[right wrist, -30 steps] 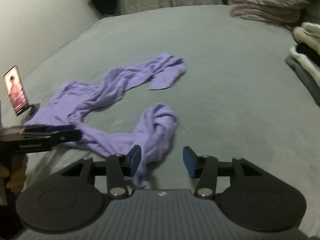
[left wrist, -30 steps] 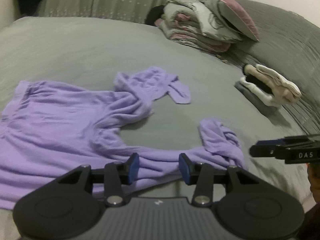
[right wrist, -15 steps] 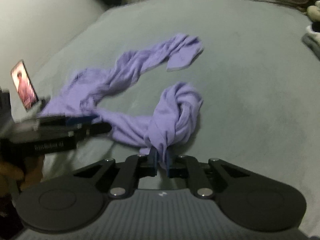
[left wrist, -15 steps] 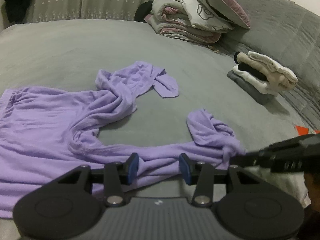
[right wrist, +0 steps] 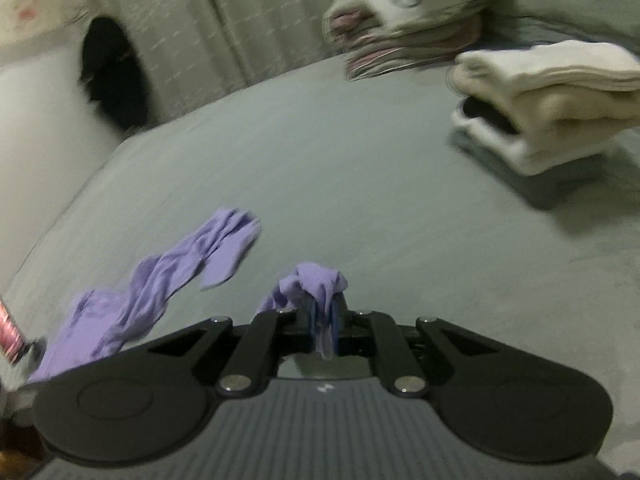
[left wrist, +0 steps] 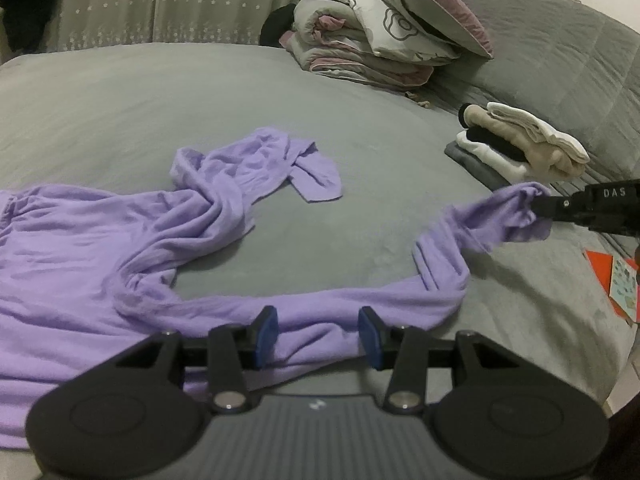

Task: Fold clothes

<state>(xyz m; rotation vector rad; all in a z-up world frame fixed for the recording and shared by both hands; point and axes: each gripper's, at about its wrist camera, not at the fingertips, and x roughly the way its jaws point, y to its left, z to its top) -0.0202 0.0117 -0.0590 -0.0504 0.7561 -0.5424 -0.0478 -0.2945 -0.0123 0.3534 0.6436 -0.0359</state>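
Note:
A lilac long-sleeved top [left wrist: 80, 256] lies crumpled on the grey bed [left wrist: 160, 92]. Its body is at the left, one sleeve [left wrist: 276, 164] is bunched toward the middle, the other sleeve [left wrist: 448, 256] stretches right. My left gripper [left wrist: 318, 334] is open, its blue pads just above the near edge of the top, holding nothing. My right gripper [right wrist: 324, 316] is shut on the cuff of the near sleeve [right wrist: 316, 280]; in the left wrist view it [left wrist: 538, 206] holds the cuff lifted off the bed at the right.
A stack of folded cream, black and white clothes [left wrist: 520, 144] sits at the right of the bed. Folded bedding and pillows [left wrist: 384, 32] are piled at the back. A red card [left wrist: 616, 284] lies at the right edge. A curtain [left wrist: 160, 0] hangs behind.
My right gripper closed on the near sleeve's cuff and pulled it up and to the right, stretching the sleeve out. My left gripper stayed open near the top's edge.

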